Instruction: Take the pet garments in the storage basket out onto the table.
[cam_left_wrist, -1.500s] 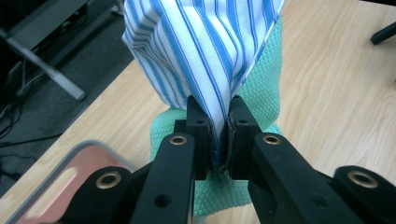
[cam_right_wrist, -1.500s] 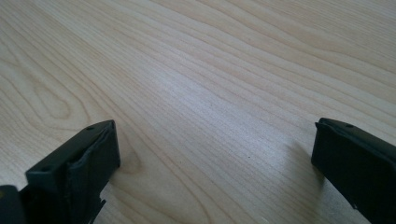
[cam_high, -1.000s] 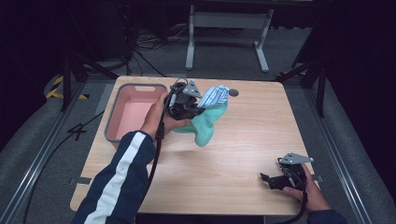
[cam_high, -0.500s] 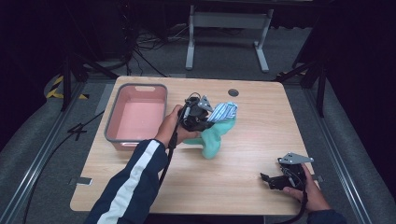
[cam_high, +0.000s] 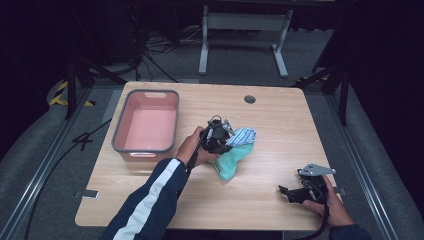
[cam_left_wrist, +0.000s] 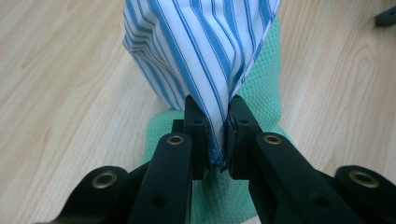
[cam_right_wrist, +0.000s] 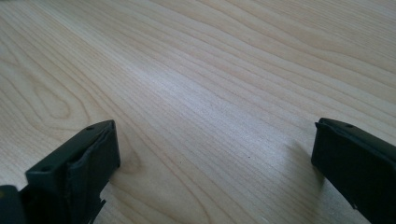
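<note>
A blue-and-white striped cloth (cam_left_wrist: 201, 51) is pinched between the jaws of my left gripper (cam_left_wrist: 216, 135), which is shut on its edge. Under it lies a mint-green knitted cloth (cam_left_wrist: 261, 107), whether it is gripped too I cannot tell. From above, the left gripper (cam_high: 225, 140) sits at the table's middle, the striped cloth (cam_high: 243, 135) bunched at its tip and the green cloth (cam_high: 231, 162) trailing onto the wood toward me. My right gripper (cam_high: 291, 192) rests at the near right of the table; its jaws (cam_right_wrist: 212, 163) stand wide open over bare wood.
A pink tub with a grey rim (cam_high: 145, 150) stands at the left of the wooden table (cam_high: 280, 120). A round cable hole (cam_high: 250, 99) is at the back. A metal stand's feet (cam_high: 240, 22) are on the floor beyond the far edge.
My left gripper has carried both cloths down and toward the near right, from beside the tub to the table's middle; the green cloth now lies on the wood. The right gripper has kept still.
</note>
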